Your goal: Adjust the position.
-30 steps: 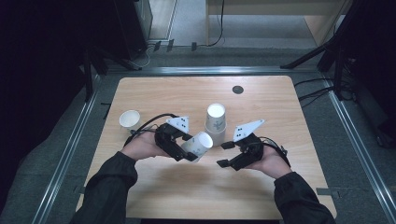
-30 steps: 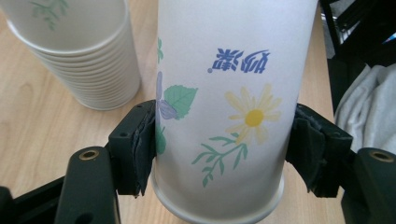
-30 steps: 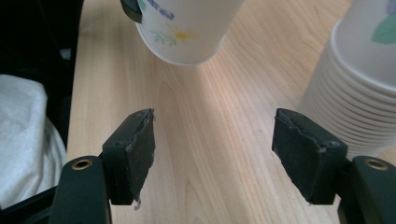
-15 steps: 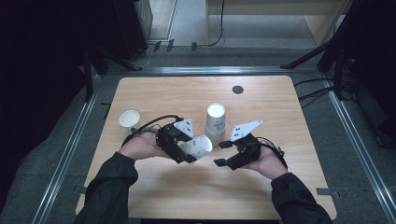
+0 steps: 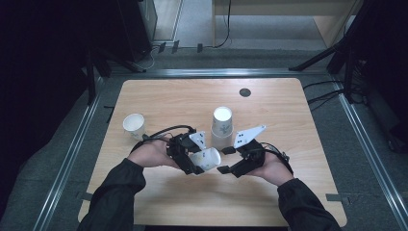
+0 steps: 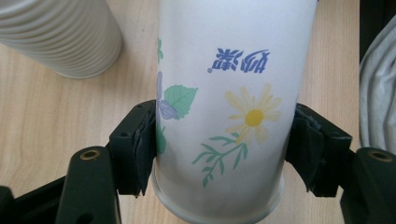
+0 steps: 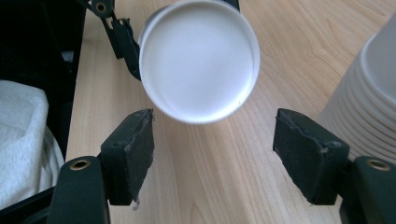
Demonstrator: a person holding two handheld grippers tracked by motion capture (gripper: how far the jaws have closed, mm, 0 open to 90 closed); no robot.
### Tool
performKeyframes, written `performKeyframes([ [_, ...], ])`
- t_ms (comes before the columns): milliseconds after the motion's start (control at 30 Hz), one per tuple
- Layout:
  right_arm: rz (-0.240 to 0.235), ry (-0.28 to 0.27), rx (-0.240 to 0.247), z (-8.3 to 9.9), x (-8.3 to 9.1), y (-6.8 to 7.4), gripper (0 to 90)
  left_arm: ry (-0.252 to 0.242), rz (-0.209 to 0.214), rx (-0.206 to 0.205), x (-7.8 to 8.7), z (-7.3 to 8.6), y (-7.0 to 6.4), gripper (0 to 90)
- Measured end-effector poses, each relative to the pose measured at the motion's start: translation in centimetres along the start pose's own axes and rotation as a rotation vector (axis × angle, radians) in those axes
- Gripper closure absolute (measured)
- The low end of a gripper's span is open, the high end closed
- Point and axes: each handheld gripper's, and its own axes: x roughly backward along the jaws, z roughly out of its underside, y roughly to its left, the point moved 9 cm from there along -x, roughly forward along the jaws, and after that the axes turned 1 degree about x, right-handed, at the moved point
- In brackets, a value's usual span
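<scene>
My left gripper [image 5: 192, 161] is shut on a white paper cup [image 5: 206, 158] printed with flowers, held on its side above the table with its base toward the right gripper. In the left gripper view both pads [image 6: 140, 144] press the paper cup [image 6: 229, 102] from either side. My right gripper [image 5: 226, 160] stands open just right of the cup. In the right gripper view the cup's round base [image 7: 200, 61] hangs ahead of the open right gripper [image 7: 214, 144], apart from it. An upside-down stack of paper cups [image 5: 222, 126] stands on the table behind both grippers.
A single upright paper cup [image 5: 134, 125] stands near the left edge of the wooden table [image 5: 288, 110]. A dark round grommet [image 5: 245, 92] sits at the back right. The stack of cups [image 7: 369, 98] is close to my right gripper's right jaw.
The right gripper has crept left toward the held cup's base. The left gripper has kept its hold and barely shifted.
</scene>
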Motion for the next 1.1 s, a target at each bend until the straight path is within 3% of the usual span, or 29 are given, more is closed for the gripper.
performKeyframes([
  [133, -0.012, 0.008, 0.013, 0.0, -0.4, 0.2, 29.5, 0.022, 0.013, 0.012, -0.5, 0.0, -0.3, 31.2],
  [500, -0.044, 0.036, 0.047, -0.1, -1.6, 1.0, 29.3, 0.081, 0.002, -0.033, -2.0, 0.1, -0.8, 30.9],
  [900, -0.079, 0.050, 0.082, -0.2, -2.6, 1.8, 34.9, 0.066, 0.021, -0.048, -2.2, -0.2, -1.5, 30.0],
  [1000, -0.090, 0.040, 0.079, -0.4, -2.4, 1.9, 35.0, 0.057, 0.030, -0.047, -2.0, -0.2, -1.4, 26.8],
  [1100, -0.080, 0.030, 0.083, -0.6, -2.1, 1.7, 35.0, 0.033, 0.043, -0.014, -1.9, -0.3, -1.3, 17.4],
])
